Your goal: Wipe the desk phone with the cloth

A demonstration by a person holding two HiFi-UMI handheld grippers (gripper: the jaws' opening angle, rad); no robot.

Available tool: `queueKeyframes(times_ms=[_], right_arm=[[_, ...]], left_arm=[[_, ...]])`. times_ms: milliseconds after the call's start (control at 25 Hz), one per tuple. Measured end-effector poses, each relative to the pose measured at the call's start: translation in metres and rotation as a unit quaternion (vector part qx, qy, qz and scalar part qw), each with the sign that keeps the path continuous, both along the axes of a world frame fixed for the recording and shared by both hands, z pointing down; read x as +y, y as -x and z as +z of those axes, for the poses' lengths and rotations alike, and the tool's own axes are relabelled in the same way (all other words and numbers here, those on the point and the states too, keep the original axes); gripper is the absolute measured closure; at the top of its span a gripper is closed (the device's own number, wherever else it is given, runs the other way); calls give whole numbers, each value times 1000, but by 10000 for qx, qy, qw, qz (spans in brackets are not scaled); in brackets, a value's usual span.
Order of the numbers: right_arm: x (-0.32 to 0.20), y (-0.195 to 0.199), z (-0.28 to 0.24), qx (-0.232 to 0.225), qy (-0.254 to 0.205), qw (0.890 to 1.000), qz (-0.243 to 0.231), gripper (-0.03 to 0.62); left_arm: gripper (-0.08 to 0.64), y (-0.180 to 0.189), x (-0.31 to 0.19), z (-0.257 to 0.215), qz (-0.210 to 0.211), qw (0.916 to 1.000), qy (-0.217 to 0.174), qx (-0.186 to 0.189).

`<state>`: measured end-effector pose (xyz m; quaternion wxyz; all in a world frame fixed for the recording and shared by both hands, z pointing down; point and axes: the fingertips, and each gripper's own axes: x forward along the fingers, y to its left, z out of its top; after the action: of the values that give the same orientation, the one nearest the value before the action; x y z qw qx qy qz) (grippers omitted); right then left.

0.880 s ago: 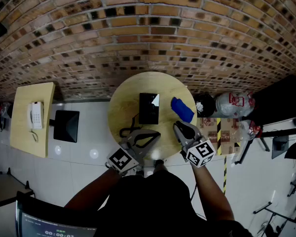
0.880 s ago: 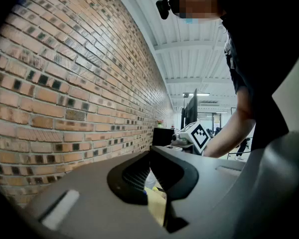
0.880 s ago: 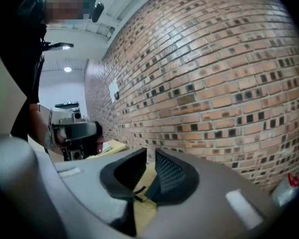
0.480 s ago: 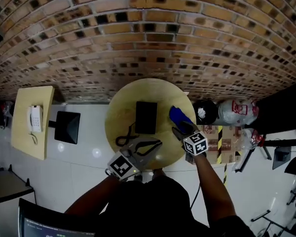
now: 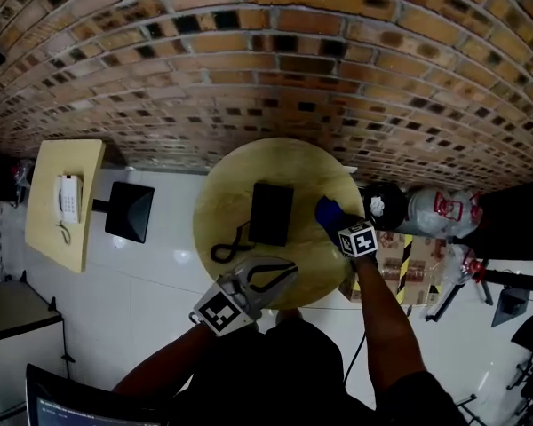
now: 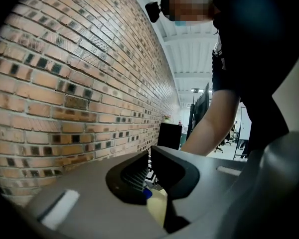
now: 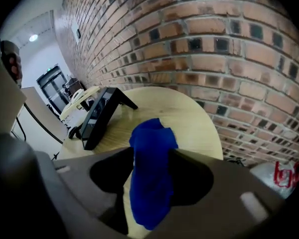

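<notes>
The black desk phone (image 5: 272,213) stands in the middle of the round wooden table (image 5: 235,171); in the right gripper view the phone (image 7: 97,116) sits to the left, tilted on its stand. A blue cloth (image 5: 325,209) lies crumpled on the table to the phone's right. My right gripper (image 5: 338,224) is down over it, jaws wide apart. The cloth (image 7: 149,173) fills the gap between them and still rests on the wood. My left gripper (image 5: 290,268) hovers at the table's near edge, jaws together and empty; its own view shows the gripper (image 6: 149,156) pointing along the brick wall.
The phone's black cord (image 5: 226,248) curls on the table near the left gripper. A brick wall (image 5: 275,69) runs behind the table. On the floor to the left are a small desk with a white phone (image 5: 68,198) and a black box (image 5: 129,211); bags (image 5: 435,209) lie to the right.
My right gripper has moved forward from the table's near edge onto the blue cloth. The left gripper has stayed near the front edge.
</notes>
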<state>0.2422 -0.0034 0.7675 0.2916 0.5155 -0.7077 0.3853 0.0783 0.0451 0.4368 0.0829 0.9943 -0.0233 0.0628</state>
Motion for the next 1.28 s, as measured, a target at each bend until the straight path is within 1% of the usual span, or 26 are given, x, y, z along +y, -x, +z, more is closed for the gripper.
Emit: queueKeyframes(times_ms=[80,160,240,400,440,520,560,640,720,840,960,1040,1120,1200,1280], right_arm=[[-2,3,9,-33,144,9997,-178,385],[-3,4,19,6,258,9994,-251,385],[-4,2,24,58,296,9993,-220,385],[-9,0,26,238,295,9992,-122,399],[-9,0,27,276,293,9991,-126,410],[-8,-1,27,298,336,9989,-111,464],[-7,-1,27,287,384,9988,-75,477],[-8,-2,27,195,484,9986,72,490],[-12,0,24,61,509,9985,179,499],[-21,15,5,-45,265,9996,-2,502],[-49,45,-33,-245,-262,9987,-365,502],[-73,68,-61,-310,-643,9953,-647,502],[-95,90,-84,-309,-929,9910,-913,502],[-115,110,-96,-220,-1083,9864,-1214,502],[-131,128,-96,-78,-1111,9823,-1504,502]], left_arm=[[543,2,-4,4,-106,9999,71,-63],[543,4,-7,6,-172,9998,66,-105],[543,6,-9,7,-209,9997,53,-121],[543,8,-10,9,-285,9994,148,-103],[543,8,-10,9,-279,9995,139,-107],[543,8,-8,9,-270,9995,109,-102],[543,8,-6,9,-266,9996,99,-90],[543,7,-3,8,-217,9997,43,-89],[543,7,0,5,-115,9998,-110,-89],[543,10,4,1,-131,9998,-126,-47],[543,15,4,-5,-138,9997,-222,-5],[543,21,3,-11,-139,9994,-301,46],[543,28,1,-14,-202,9993,-312,55],[543,35,-1,-16,-293,9990,-327,69],[543,44,-3,-16,-378,9986,-351,89]])
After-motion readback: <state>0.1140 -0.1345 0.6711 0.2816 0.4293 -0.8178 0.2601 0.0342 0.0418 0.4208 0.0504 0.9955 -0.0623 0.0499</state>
